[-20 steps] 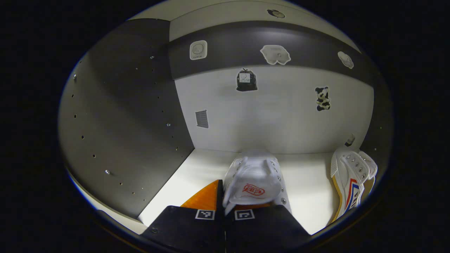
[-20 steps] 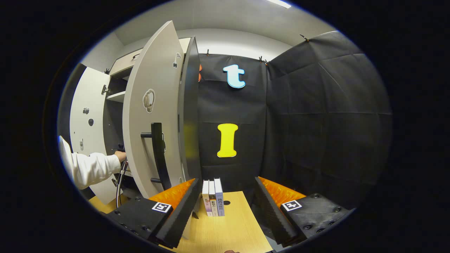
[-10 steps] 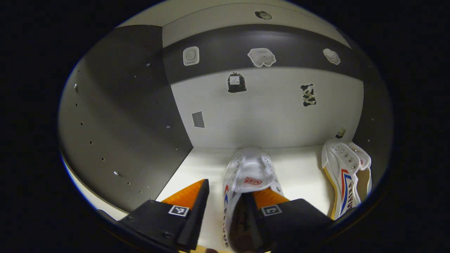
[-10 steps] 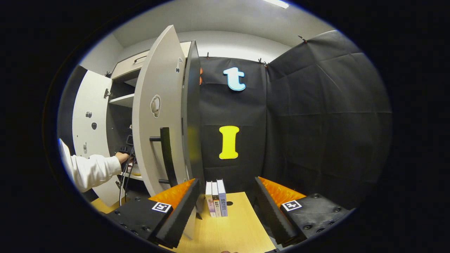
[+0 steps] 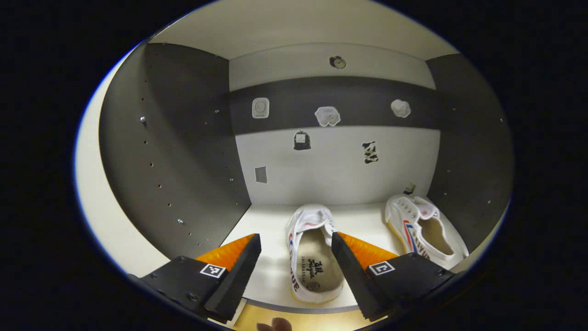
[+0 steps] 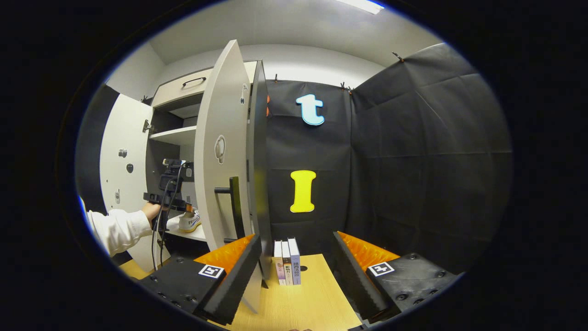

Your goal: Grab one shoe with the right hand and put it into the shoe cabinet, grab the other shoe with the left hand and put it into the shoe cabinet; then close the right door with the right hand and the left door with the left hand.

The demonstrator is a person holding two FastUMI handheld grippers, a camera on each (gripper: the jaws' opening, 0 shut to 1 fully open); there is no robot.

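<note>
Left gripper (image 5: 294,257) spread wide, holding nothing. Second shoe (image 5: 312,250) lies between its fingers, untouched, heel toward claw, long axis pointing to cabinet back. First shoe (image 5: 425,227) off to claw's right, apart, near side wall. Both rest on shelf (image 5: 262,220).

Right gripper (image 6: 296,271) also released. Right door (image 6: 223,138) stands just ahead-left, edge-on, handle (image 6: 234,207) nearest. Likely next: right door swing; the shoes seem to sit inside the front edge.
</note>
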